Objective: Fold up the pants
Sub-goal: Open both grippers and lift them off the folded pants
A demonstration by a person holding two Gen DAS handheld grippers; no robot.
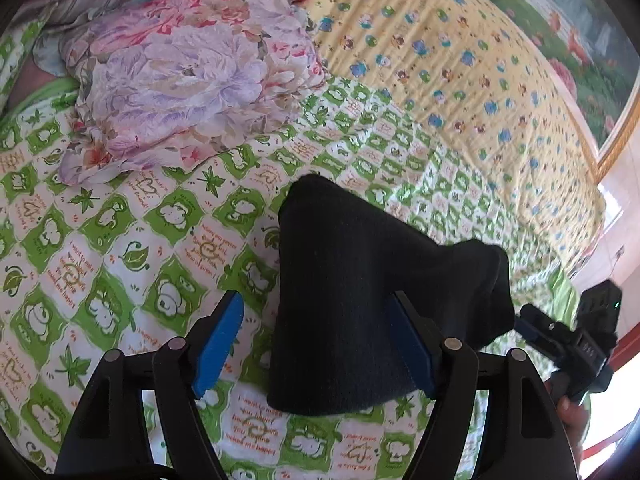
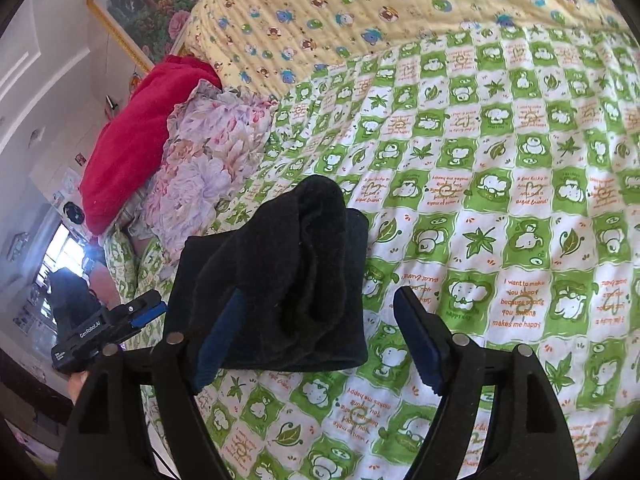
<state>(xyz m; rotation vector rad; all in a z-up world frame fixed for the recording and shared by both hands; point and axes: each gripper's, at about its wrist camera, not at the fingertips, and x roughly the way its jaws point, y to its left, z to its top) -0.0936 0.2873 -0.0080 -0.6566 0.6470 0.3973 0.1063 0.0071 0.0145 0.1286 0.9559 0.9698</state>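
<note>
Black pants sit as a folded bundle on the bed, near its front edge. Both sets of jaws wide, holding nothing. Soft, floppy knit; I'd grip folded edges.

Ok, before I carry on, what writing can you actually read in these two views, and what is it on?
"I want to make you happy because seeing you smiling makes me happy": orange print on the green and white bedsheet, repeated across its squares.
"GenRobot.AI": white lettering on the body of the left gripper.
Small white label lower on that gripper body: too small to read.
Other orange verses on the sheet, around hearts and spirals: too distorted to read.
</note>
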